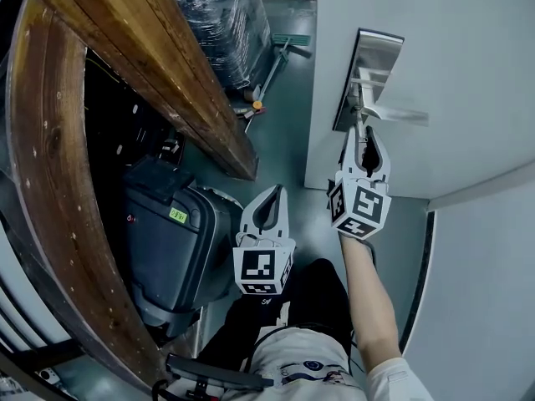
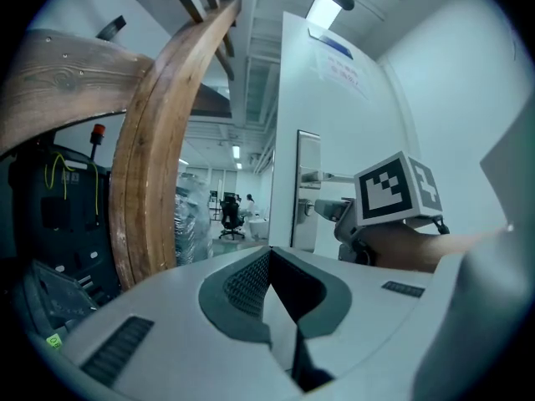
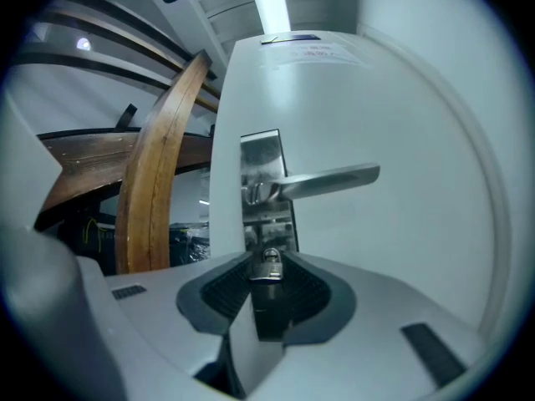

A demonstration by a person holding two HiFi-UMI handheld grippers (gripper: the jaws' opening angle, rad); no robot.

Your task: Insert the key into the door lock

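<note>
A white door (image 1: 451, 73) carries a metal lock plate (image 1: 372, 65) with a lever handle (image 1: 393, 114). My right gripper (image 1: 361, 140) is shut on a small silver key (image 3: 267, 267). The key points at the lower part of the lock plate (image 3: 266, 195), just under the handle (image 3: 330, 180). The key's tip is hidden, so whether it is inside the keyhole cannot be told. My left gripper (image 1: 269, 197) hangs lower and to the left, away from the door, shut with nothing in it. In the left gripper view the right gripper's marker cube (image 2: 393, 189) shows beside the plate (image 2: 307, 190).
A curved wooden beam (image 1: 159, 65) runs along the left, close to the door's edge. Below it stands a dark wheeled case (image 1: 167, 241). A wrapped pallet (image 1: 217, 15) and a mop (image 1: 280, 57) lie further back on the floor. The person's legs (image 1: 309, 307) are beneath the grippers.
</note>
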